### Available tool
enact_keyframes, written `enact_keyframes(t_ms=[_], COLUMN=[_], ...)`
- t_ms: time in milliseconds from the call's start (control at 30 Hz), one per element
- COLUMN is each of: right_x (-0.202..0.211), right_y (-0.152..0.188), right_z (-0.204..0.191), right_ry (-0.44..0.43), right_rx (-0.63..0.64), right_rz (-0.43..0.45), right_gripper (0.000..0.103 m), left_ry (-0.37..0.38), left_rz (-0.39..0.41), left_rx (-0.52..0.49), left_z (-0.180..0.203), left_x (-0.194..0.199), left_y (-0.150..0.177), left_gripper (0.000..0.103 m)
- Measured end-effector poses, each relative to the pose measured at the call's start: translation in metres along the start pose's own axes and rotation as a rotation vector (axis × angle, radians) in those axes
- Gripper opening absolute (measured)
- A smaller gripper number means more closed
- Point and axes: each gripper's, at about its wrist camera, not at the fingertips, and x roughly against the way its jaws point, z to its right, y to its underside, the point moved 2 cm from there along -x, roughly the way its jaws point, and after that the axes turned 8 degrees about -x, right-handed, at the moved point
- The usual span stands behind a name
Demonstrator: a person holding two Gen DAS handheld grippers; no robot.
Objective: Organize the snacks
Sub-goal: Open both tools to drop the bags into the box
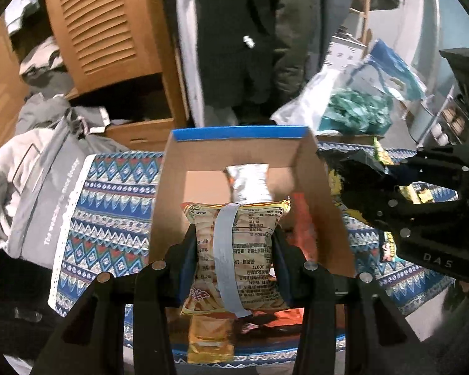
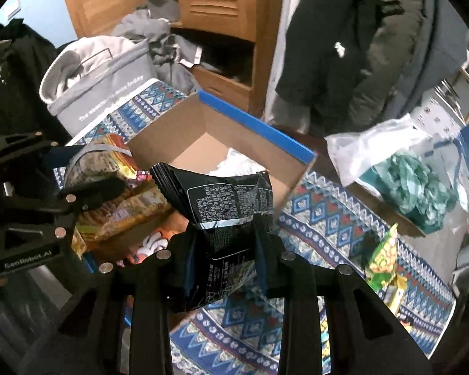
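Note:
My left gripper (image 1: 234,243) is shut on a yellow snack packet (image 1: 234,256) with a grey seam down its back, held above the open cardboard box (image 1: 172,187) with a blue rim. A silver packet (image 1: 250,182) lies at the box's far end, and orange packets (image 1: 303,218) lie along its right side. My right gripper (image 2: 225,234) is shut on a crumpled black snack packet (image 2: 222,197), hanging over the near right part of the same box (image 2: 253,125). The left gripper and its yellow packet (image 2: 118,206) show at the left of the right wrist view.
The box stands on a blue patterned cloth (image 1: 109,203). A green and yellow snack packet (image 2: 384,259) lies on the cloth (image 2: 328,234) to the right. A grey fabric basket (image 1: 40,193) stands left, a plastic bag with teal contents (image 2: 409,181) right, a wooden wardrobe (image 1: 109,31) and hanging coats behind.

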Motion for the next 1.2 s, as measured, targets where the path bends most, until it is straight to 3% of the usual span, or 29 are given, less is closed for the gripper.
enact_keyframes(t_ms=[367,467,533,700,767,867,1200], right_x=[-0.023,-0.023,-0.02,-0.011,-0.006,0.0,0.012], right_y=[-0.013,-0.012,-0.011,-0.008,-0.006,-0.001,0.021], right_z=[-0.013,-0.014,-0.014,-0.002,0.003,0.014,0.053], right_ry=[-0.044,-0.044,-0.039,-0.032,-0.026,-0.013,0.048], right_rx=[0.038,0.049,0.049,0.017,0.006,-0.013,-0.079], right_rz=[-0.032,-0.034,-0.026,-0.013,-0.004,0.007,-0.005], right_gripper=[0.03,0.044,0.049,0.057,0.064,0.067,0.069], left_ry=[-0.024,-0.046,-0.061,-0.091,-0.086,-0.069,-0.01], left_rz=[-0.067,-0.077,-0.079,-0.057,-0.053,-0.045,-0.041], left_rx=[0.082,0.067,0.054,0.029,0.026,0.016,-0.05], left_z=[-0.028,-0.027,-0.026,-0.021,-0.018,-0.01,0.032], left_x=[-0.025,-0.025,-0.024,-0.016,-0.014,-0.011,-0.009], left_y=[0.008,0.01,0.009,0.007,0.006,0.005,-0.003], left_gripper=[0.045,0.046,0.059,0.064,0.065,0.067,0.067])
